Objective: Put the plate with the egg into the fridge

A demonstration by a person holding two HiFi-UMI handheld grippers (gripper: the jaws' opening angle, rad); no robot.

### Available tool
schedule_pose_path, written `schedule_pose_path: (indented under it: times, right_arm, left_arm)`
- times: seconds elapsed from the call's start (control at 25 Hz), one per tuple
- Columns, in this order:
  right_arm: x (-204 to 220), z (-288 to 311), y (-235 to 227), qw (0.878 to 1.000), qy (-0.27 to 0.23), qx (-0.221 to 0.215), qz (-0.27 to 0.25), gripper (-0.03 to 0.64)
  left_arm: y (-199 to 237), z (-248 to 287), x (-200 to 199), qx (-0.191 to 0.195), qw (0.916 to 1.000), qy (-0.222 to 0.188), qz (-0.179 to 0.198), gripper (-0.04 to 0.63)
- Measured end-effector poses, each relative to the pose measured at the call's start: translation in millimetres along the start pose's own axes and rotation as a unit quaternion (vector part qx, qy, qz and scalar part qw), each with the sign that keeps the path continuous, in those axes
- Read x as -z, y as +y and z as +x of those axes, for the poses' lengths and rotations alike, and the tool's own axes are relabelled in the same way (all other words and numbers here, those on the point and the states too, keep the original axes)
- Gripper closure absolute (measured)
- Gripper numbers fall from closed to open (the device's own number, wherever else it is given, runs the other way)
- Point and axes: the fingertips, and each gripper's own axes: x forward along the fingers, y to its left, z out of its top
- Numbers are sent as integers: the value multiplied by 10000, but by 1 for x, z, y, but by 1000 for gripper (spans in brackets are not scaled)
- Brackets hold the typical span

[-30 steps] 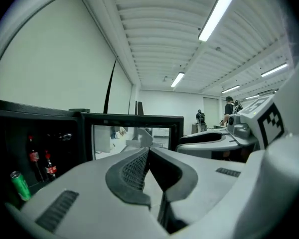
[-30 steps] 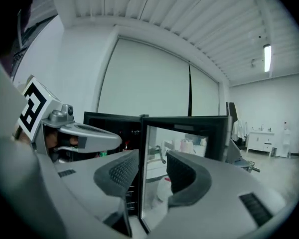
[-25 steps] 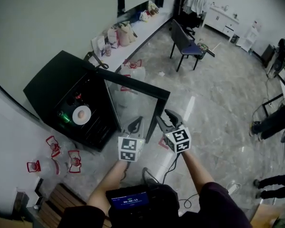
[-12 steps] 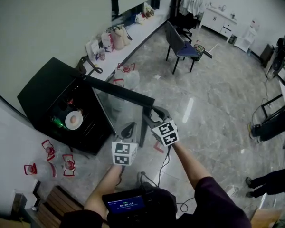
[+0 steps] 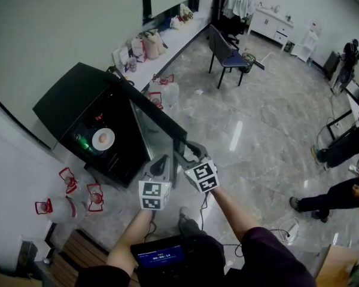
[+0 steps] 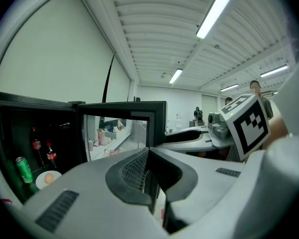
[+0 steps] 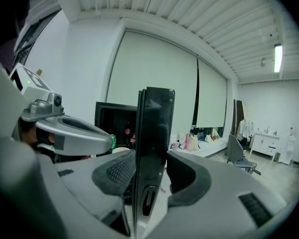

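Plate (image 5: 109, 135) with egg (image 5: 102, 139) inside fridge (image 5: 72, 100), flat on a shelf of the open compartment; egg near the plate's middle; green can (image 5: 81, 143) just beside the plate, to its left in the head view; red-capped bottles (image 5: 97, 119) upright further back on the same side.

Fridge black, low, set against the pale wall; glass-paned fridge door (image 5: 158, 121) with black frame swung well out over the marble floor (image 5: 257, 118).

Right gripper (image 5: 188, 150) at the door's free edge; jaws wide and closing, one on each face of the door, edge of the door between them; pads right beside the two faces, firm contact not clear from the right gripper view.

Left gripper (image 5: 160, 162) just beside the right one, on the fridge side of the door edge; jaws fully together, nothing between them; aimed toward the glass pane and the open compartment, plate and egg in sight low at the left of the left gripper view.

Clear jugs with red handles (image 5: 66, 181) on the floor beside the fridge; bags on a white ledge (image 5: 149, 43) along the wall; dark chair (image 5: 227, 55) well apart, farther down the room; legs of other people (image 5: 335, 193) at the right border of the head view.
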Motion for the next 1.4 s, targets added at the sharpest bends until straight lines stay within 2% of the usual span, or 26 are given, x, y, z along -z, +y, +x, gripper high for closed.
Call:
schedule_pose_path:
  times: [0.16, 0.2, 0.28, 0.36, 0.56, 0.96, 1.4]
  right_arm:
    - [-8, -2, 85, 9993, 55, -349, -147, 421]
    - [-11, -2, 103, 9990, 14, -395, -188, 439]
    - [-19, -4, 132, 9989, -142, -370, -251, 543]
    - [-27, -1, 156, 9983, -224, -425, -329, 605]
    - [-42, 11, 204, 9951, -244, -843, -458, 609]
    - [-72, 17, 212, 9939, -611, -903, 158, 609]
    - [-77, 17, 190, 9931, -658, -964, 64, 609]
  left_arm:
    - [25, -76, 20, -225, 9997, 28, -106, 584]
    - [33, -94, 25, -307, 9994, 32, -126, 584]
    - [50, -128, 34, -497, 9986, 28, -195, 584]
    - [71, -153, 40, -692, 9972, -7, -290, 584]
    - [109, -187, 34, -1033, 9937, -137, -418, 584]
    - [131, -182, 7, -1192, 9916, -391, -329, 584]
    - [120, -157, -13, -1182, 9919, -443, -154, 584]
